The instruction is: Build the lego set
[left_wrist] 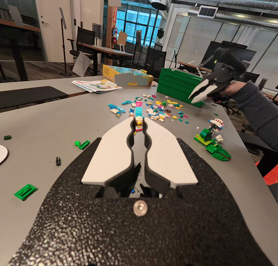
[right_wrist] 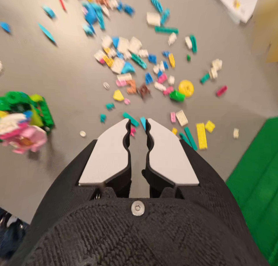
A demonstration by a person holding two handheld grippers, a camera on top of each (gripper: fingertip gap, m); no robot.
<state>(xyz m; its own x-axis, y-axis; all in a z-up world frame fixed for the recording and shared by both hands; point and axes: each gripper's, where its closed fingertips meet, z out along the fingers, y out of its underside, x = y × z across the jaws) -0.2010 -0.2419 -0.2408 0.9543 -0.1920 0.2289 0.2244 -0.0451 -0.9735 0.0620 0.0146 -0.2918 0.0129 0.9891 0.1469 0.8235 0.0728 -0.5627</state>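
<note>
My left gripper point(left_wrist: 138, 120) is shut on a small lego stack point(left_wrist: 138, 111) of white, turquoise and pink bricks, held above the grey table point(left_wrist: 60, 117). A pile of loose bricks point(left_wrist: 158, 108) lies beyond it. A built green lego flower model point(left_wrist: 212, 140) stands at the right. My right gripper point(right_wrist: 137, 120) is open and empty, hovering above the loose bricks point(right_wrist: 135, 60); it also shows high at the right in the left wrist view point(left_wrist: 195, 98). The flower model point(right_wrist: 22, 117) sits to its left, blurred.
A stack of green trays point(left_wrist: 177, 83), a yellow box point(left_wrist: 127, 75) and instruction booklets point(left_wrist: 96, 86) stand at the back. Green pieces point(left_wrist: 24, 191) point(left_wrist: 82, 144), a dark green piece point(left_wrist: 7, 137) and a black pin point(left_wrist: 57, 160) lie at the left. A green tray point(right_wrist: 258, 176) is at my right gripper's right. The gap from one gripper's tips to the other's is roughly 35 cm. The built green lego flower model point(left_wrist: 212, 140) sits 15 cm or so from the ends of my right fingers.
</note>
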